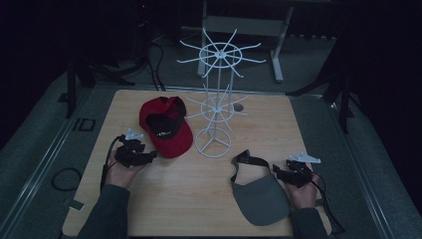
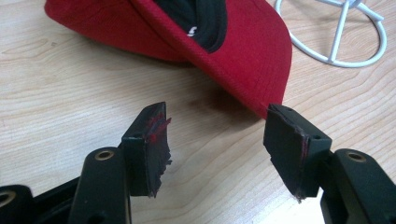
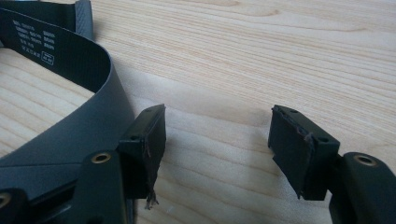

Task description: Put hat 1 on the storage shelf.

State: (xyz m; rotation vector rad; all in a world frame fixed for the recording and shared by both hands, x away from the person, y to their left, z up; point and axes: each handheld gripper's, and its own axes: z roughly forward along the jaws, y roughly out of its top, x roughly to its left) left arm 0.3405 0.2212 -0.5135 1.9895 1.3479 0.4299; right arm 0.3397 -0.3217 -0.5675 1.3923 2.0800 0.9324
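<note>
A red cap (image 1: 166, 127) lies upside down on the wooden table (image 1: 199, 199), its black lining up. My left gripper (image 1: 151, 156) sits just left of the cap's brim, open. In the left gripper view the brim's edge (image 2: 243, 51) lies just beyond the right jaw's tip, and nothing is between the jaws of the left gripper (image 2: 215, 126). A grey visor (image 1: 259, 191) with a dark strap lies at the front right. My right gripper (image 1: 276, 172) rests at its right edge, open. In the right gripper view the visor (image 3: 93, 121) lies beside the left jaw of the right gripper (image 3: 217, 130), with bare wood between the jaws.
A white wire rack (image 1: 215, 99) with two tiers of spokes stands on a ring base (image 2: 345, 37) at the table's middle, just right of the cap. Beyond the table are dark floor, cables and a metal frame (image 1: 249, 25).
</note>
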